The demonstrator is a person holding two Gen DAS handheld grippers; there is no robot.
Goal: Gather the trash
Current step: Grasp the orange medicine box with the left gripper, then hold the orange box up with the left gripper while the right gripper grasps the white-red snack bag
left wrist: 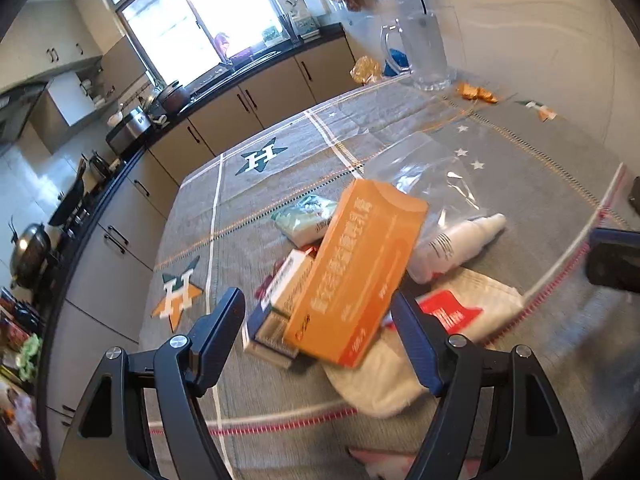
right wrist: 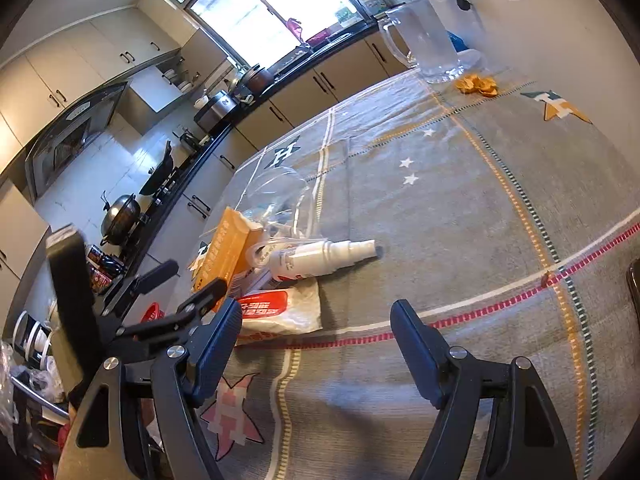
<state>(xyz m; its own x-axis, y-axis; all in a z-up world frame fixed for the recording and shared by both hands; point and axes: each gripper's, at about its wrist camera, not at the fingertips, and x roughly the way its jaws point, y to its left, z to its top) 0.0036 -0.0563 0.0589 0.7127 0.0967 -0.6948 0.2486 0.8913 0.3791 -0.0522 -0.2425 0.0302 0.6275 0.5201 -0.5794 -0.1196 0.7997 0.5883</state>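
A heap of trash lies on the grey star-patterned tablecloth [left wrist: 540, 184]. An orange carton [left wrist: 356, 272] leans tilted on a small white box [left wrist: 280, 296], between the spread fingers of my left gripper [left wrist: 318, 298]; the left pad stands clear of it and the gripper is open. Around it are a green-white packet [left wrist: 304, 220], a white spray bottle [left wrist: 456, 248], a white pouch with a red label [left wrist: 452, 312] and a clear plastic bag [left wrist: 424, 168]. My right gripper [right wrist: 320, 320] is open over bare cloth, just this side of the spray bottle [right wrist: 320, 258] and the pouch [right wrist: 280, 312].
A glass pitcher [right wrist: 428, 40] and orange scraps [right wrist: 478, 85] sit at the table's far end. Kitchen counters with pots run along the left beyond the table edge. A dark object [right wrist: 634, 288] shows at the right border.
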